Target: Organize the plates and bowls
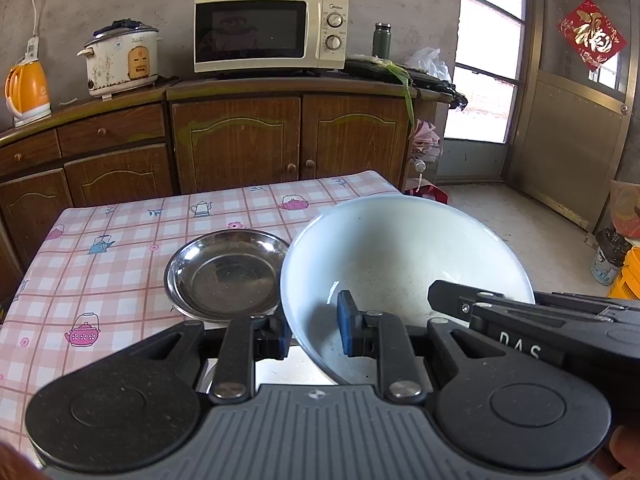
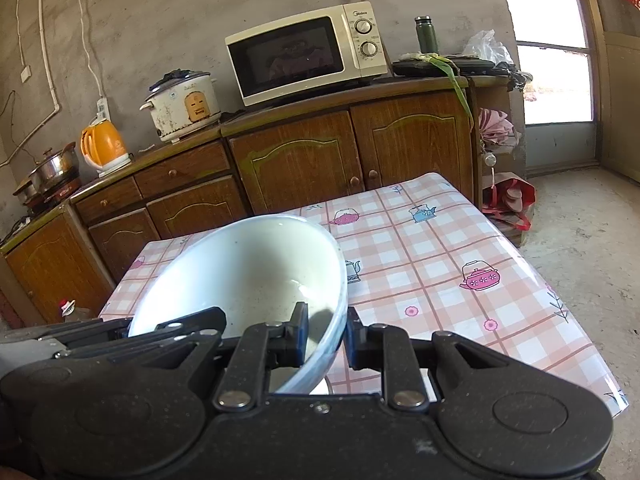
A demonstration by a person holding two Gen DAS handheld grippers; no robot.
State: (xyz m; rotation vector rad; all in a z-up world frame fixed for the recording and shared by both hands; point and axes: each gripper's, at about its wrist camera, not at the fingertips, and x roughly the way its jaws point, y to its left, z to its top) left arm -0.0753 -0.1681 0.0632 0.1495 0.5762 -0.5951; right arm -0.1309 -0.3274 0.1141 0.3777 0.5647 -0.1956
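A large white bowl [image 1: 404, 256] is held above the table by both grippers at once. My left gripper [image 1: 314, 330] is shut on the bowl's near left rim, one blue pad inside and one outside. My right gripper [image 2: 326, 338] is shut on the bowl [image 2: 248, 268] at its right rim, and its black body [image 1: 540, 320] shows at the right of the left wrist view. A shallow steel plate [image 1: 226, 276] lies on the checked tablecloth just left of the bowl. Under the bowl, a bit of another white dish [image 2: 320, 388] peeks out.
The table [image 2: 460, 248] wears a pink checked cloth with teapot prints. Behind it stands a wooden cabinet [image 1: 240, 140] carrying a microwave [image 1: 270, 32], a rice cooker [image 1: 120, 60] and an orange kettle [image 1: 26, 88]. Bare floor and a door [image 1: 576, 100] lie to the right.
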